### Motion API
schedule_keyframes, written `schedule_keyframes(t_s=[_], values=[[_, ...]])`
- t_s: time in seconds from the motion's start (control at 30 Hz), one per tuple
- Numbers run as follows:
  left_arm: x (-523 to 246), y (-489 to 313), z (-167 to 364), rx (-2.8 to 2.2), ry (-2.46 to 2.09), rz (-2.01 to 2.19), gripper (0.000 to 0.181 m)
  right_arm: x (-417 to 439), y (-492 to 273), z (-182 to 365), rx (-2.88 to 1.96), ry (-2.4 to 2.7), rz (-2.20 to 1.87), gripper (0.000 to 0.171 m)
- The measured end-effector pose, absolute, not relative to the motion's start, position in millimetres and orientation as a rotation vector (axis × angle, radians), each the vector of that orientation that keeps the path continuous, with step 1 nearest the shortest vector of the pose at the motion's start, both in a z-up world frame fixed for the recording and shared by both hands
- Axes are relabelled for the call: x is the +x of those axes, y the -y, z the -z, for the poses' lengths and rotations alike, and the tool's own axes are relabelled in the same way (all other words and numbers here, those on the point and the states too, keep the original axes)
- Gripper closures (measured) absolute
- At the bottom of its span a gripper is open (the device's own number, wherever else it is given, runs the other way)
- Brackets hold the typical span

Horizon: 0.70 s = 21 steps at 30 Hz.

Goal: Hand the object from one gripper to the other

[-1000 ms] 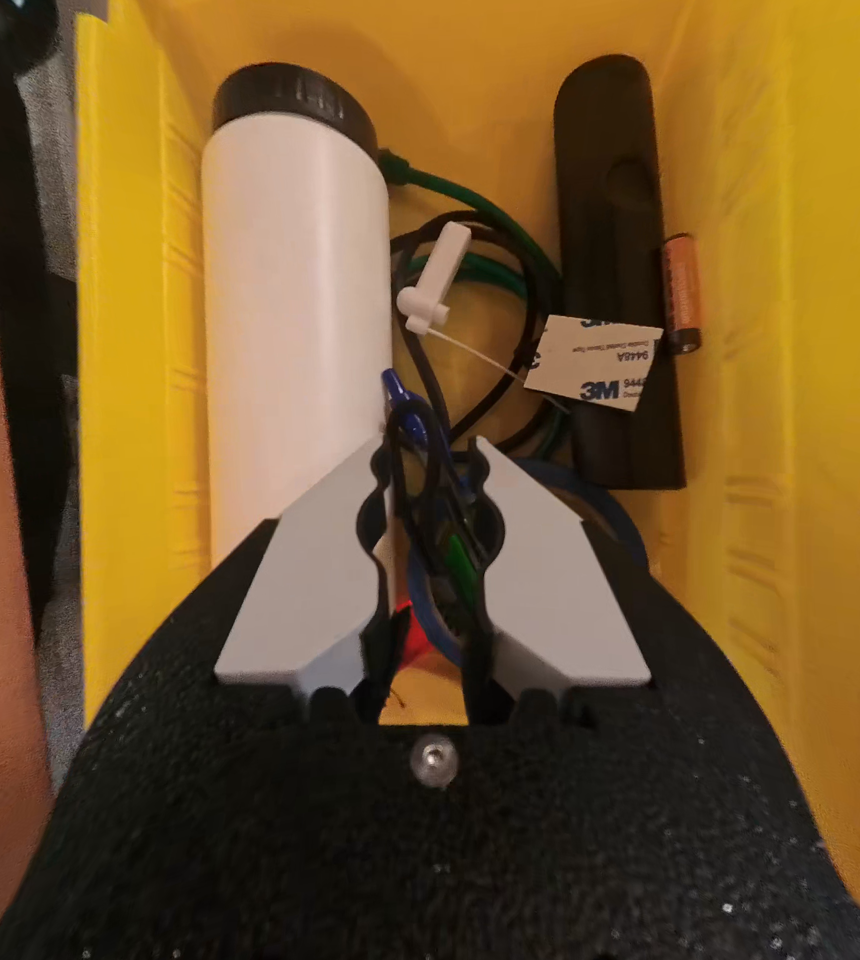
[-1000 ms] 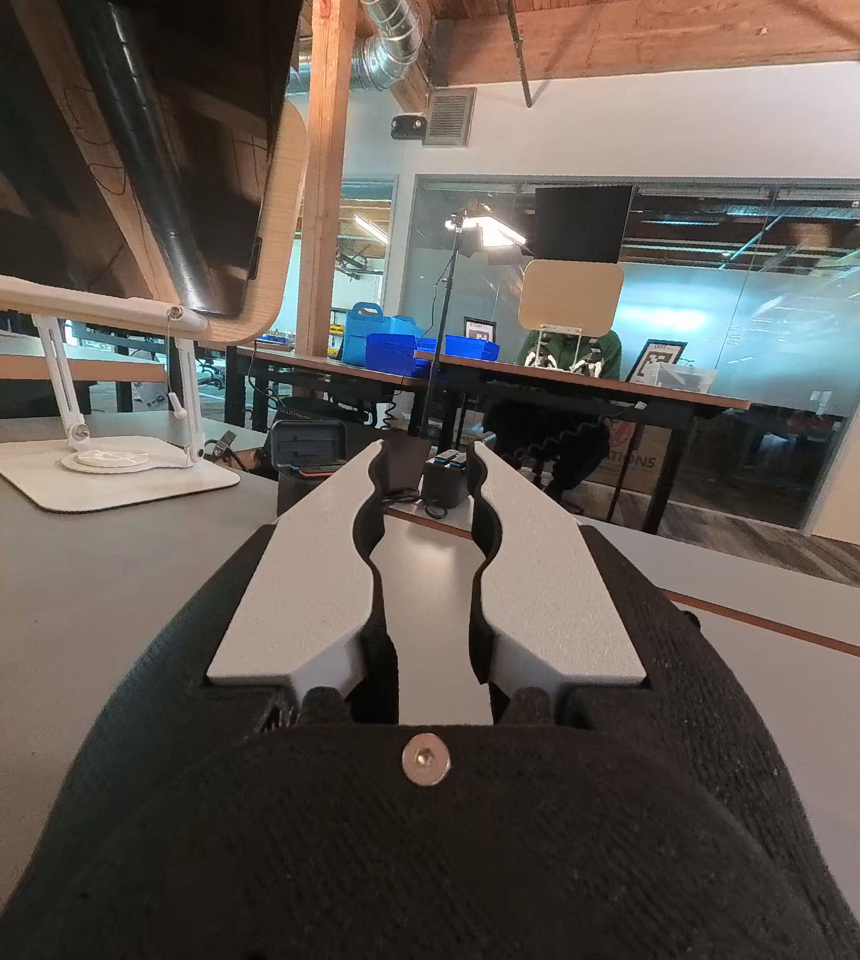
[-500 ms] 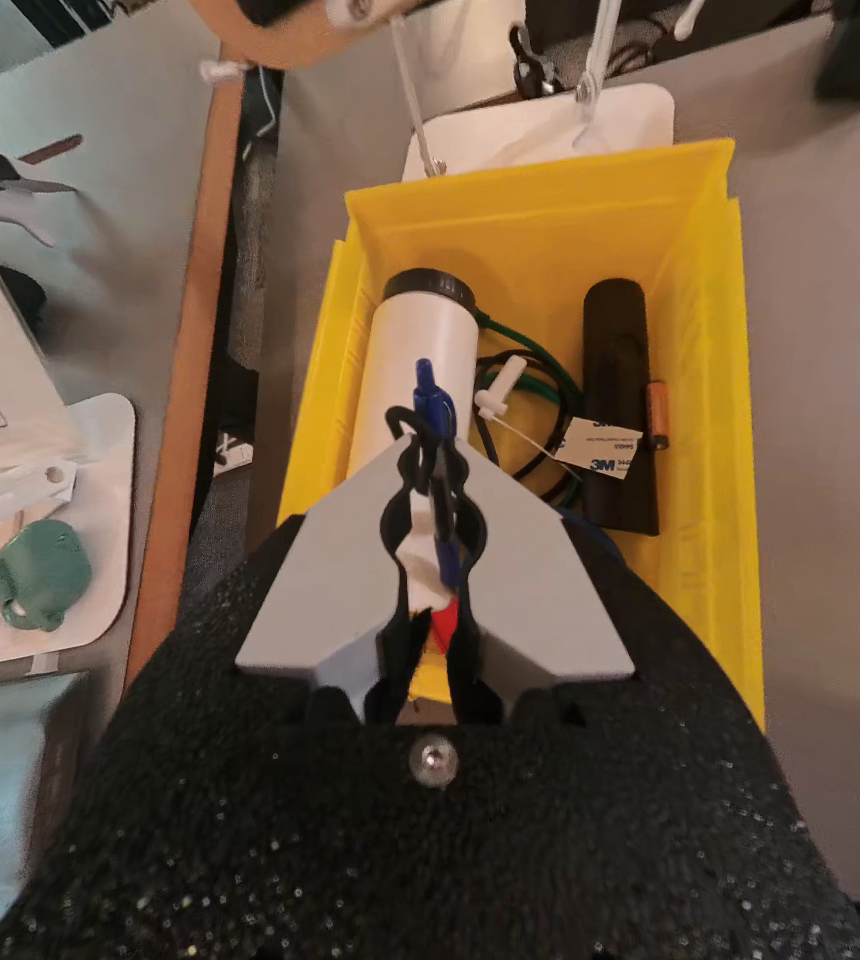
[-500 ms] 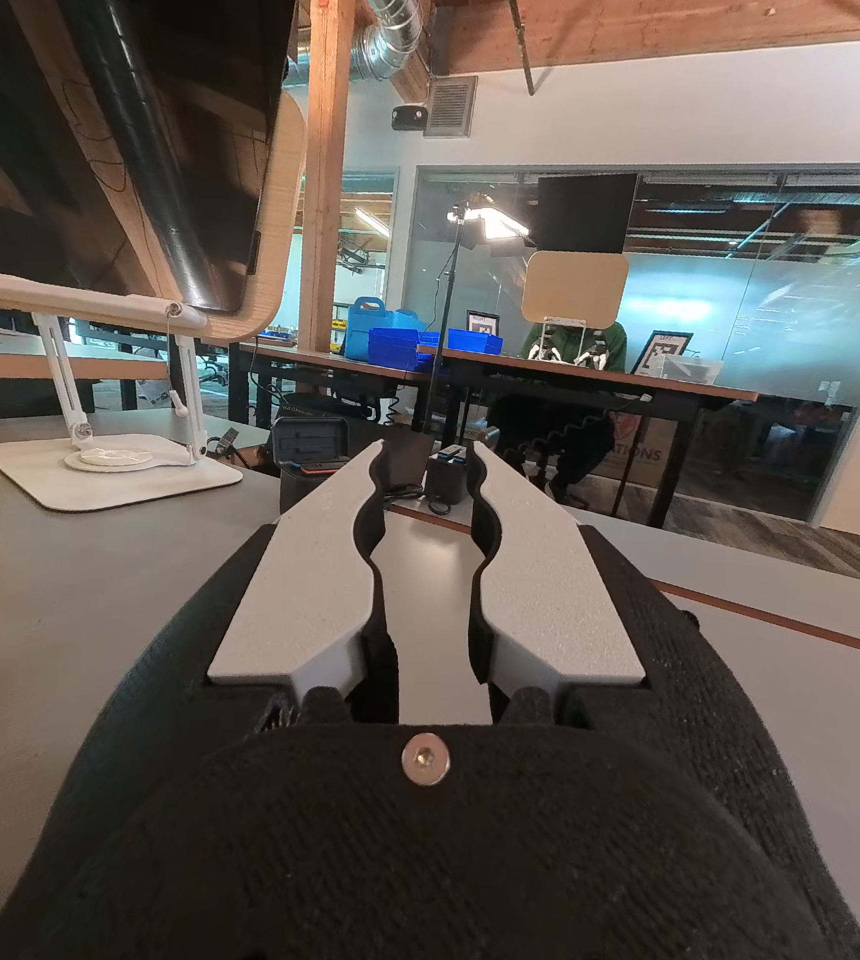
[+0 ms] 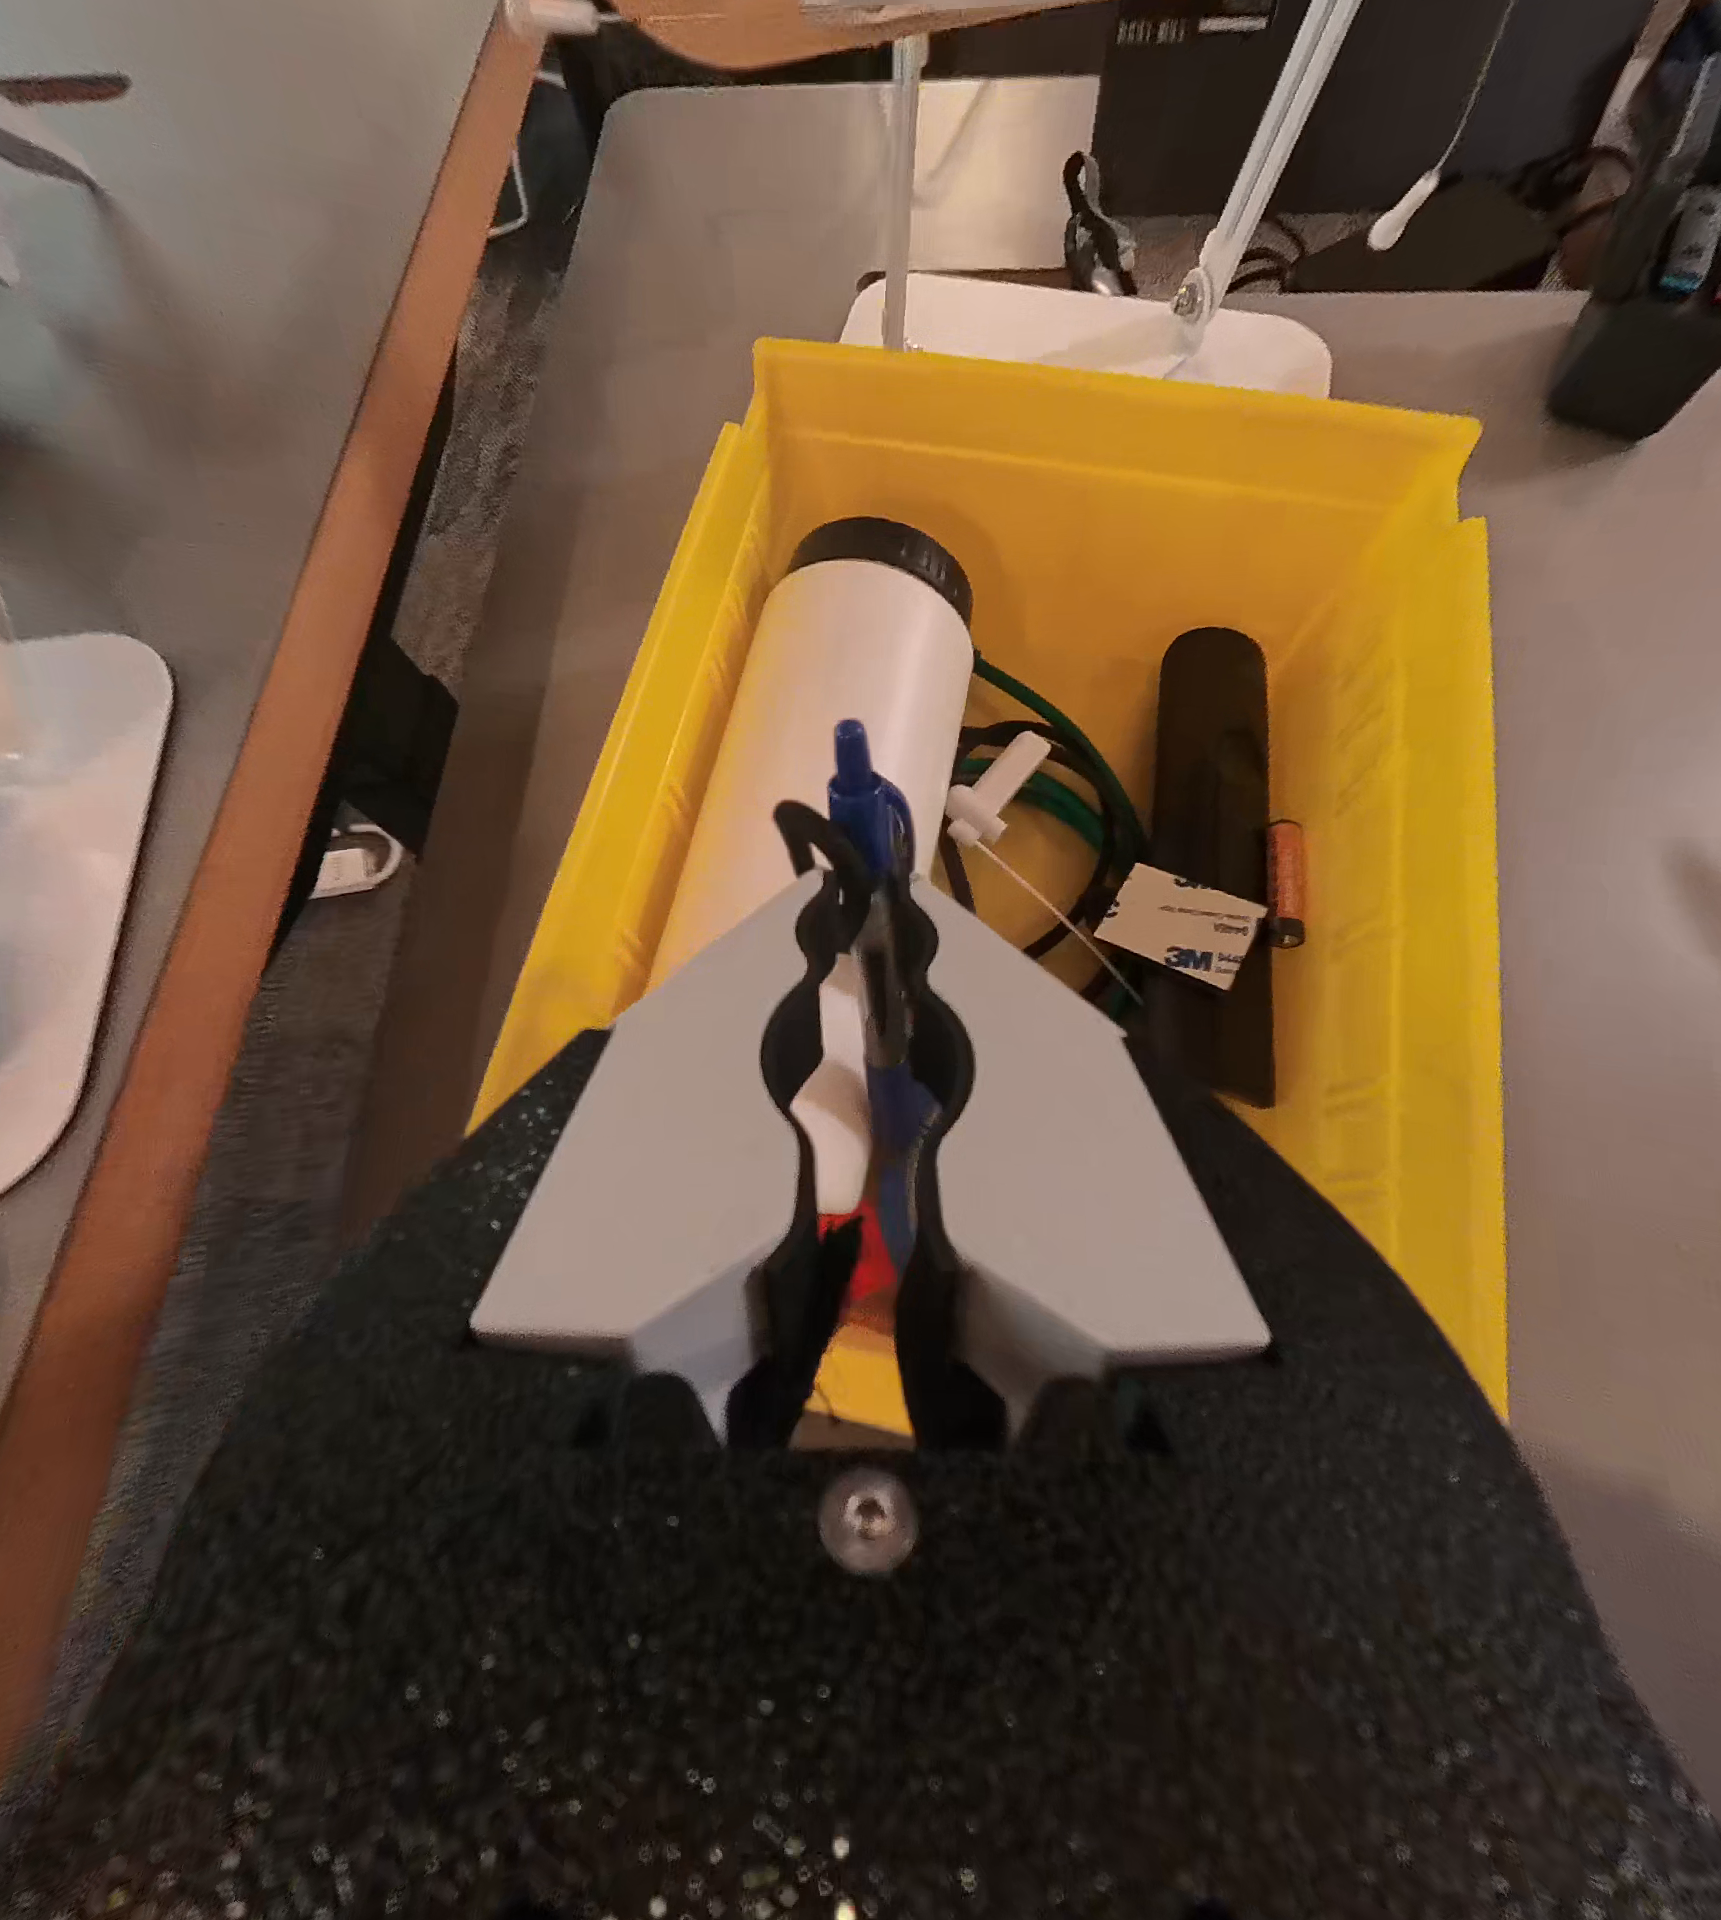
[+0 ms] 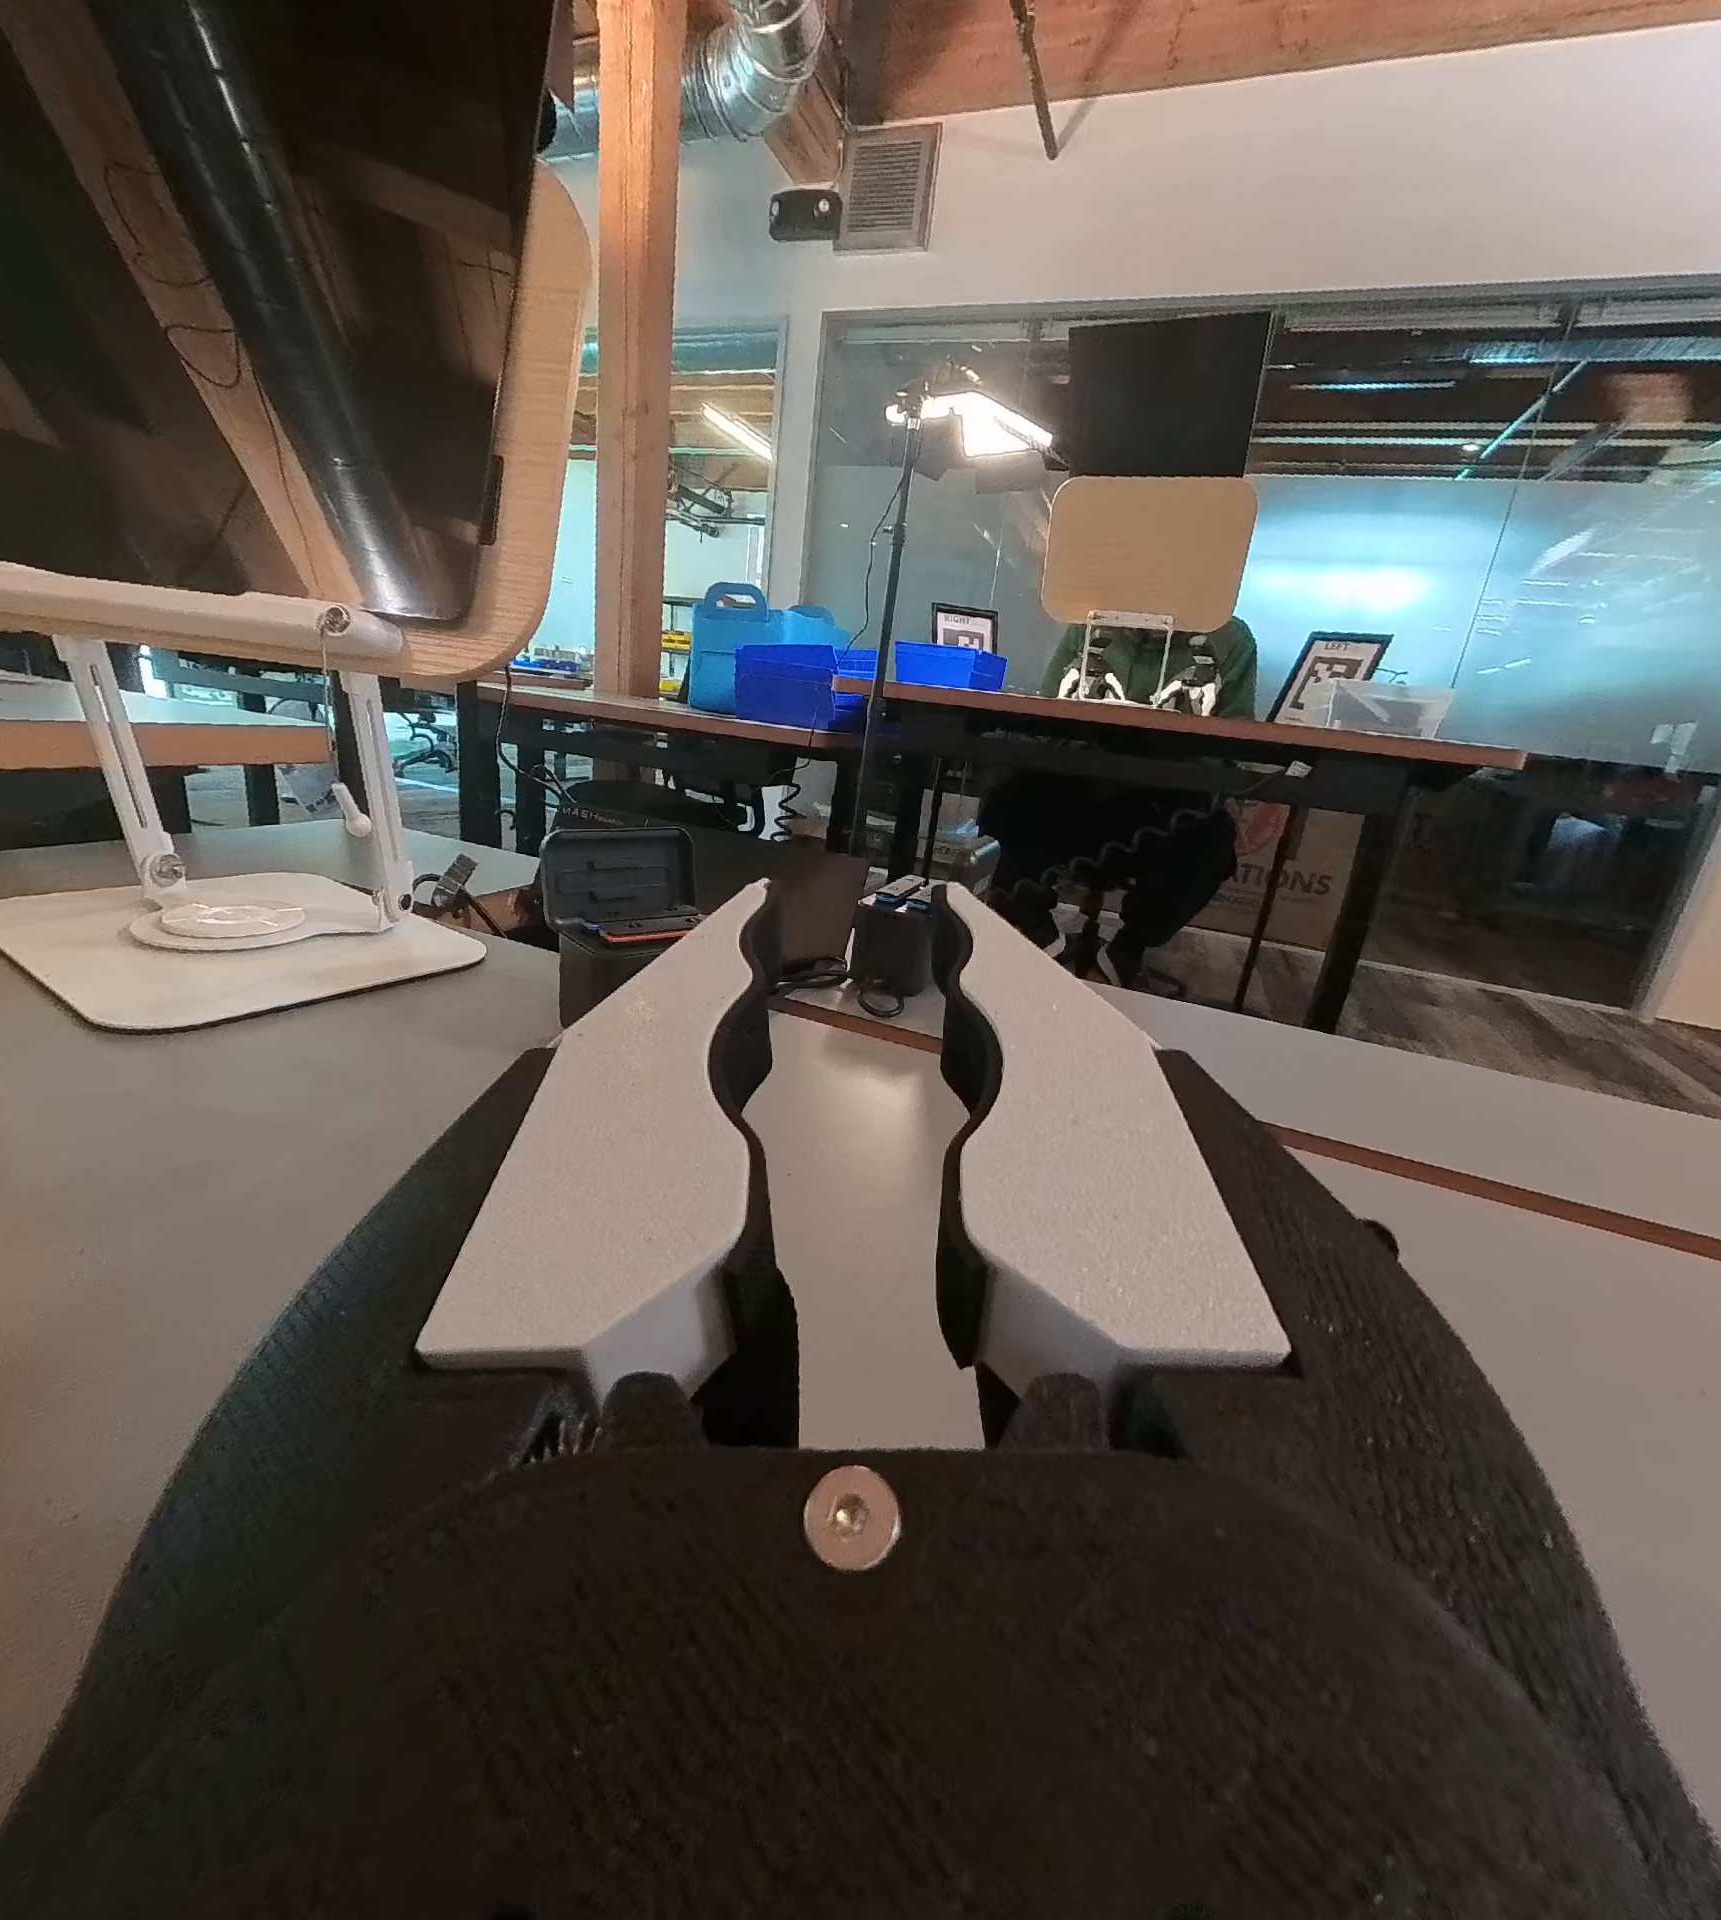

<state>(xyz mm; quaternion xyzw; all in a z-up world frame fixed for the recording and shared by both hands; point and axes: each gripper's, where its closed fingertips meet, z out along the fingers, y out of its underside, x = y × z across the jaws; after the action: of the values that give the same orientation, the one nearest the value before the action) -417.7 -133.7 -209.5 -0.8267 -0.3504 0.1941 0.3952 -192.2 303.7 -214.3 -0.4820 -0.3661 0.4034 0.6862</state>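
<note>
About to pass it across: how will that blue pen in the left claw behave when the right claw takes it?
The blue pen looks stiff and light, so it should transfer without sagging. Its smooth round barrel may slip or twist between the left claw's pads. The right claw is open and empty; gripping the exposed top end seems safest.

Grey table [image 5: 1645,727], yellow bin [image 5: 1438,831], white stand base [image 6: 212,935], black case [image 6: 617,914]

I'm in an open-plan workshop office: grey worktops [image 6: 160,1195], glass-walled rooms [image 6: 1521,623], exposed ducting [image 6: 742,62], timber beams [image 6: 1355,31], blue parts bins [image 6: 794,681].
</note>
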Motion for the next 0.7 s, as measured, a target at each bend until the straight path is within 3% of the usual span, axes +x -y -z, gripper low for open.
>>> schedule_keyframes(t_s=[0.03, 0.2, 0.27, 0.57, 0.7], values=[[-418, 134, 211, -2.076, 0.9, -0.47, 0.174, -192, -304, 214, -1.082, 0.818, -0.905, 0.145], [-426, 133, 209, -1.908, 0.973, -0.34, 0.171, -192, -306, 215, -1.097, 0.809, -0.917, 0.145], [-429, 135, 208, -1.836, 1.018, -0.275, 0.156, -192, -307, 216, -1.101, 0.805, -0.919, 0.145], [-437, 135, 225, -1.81, 1.04, -0.226, 0.165, -191, -309, 216, -1.116, 0.797, -0.929, 0.145], [-428, 110, 225, -1.915, 0.847, -0.297, 0.142, -191, -309, 216, -1.116, 0.799, -0.93, 0.146]])
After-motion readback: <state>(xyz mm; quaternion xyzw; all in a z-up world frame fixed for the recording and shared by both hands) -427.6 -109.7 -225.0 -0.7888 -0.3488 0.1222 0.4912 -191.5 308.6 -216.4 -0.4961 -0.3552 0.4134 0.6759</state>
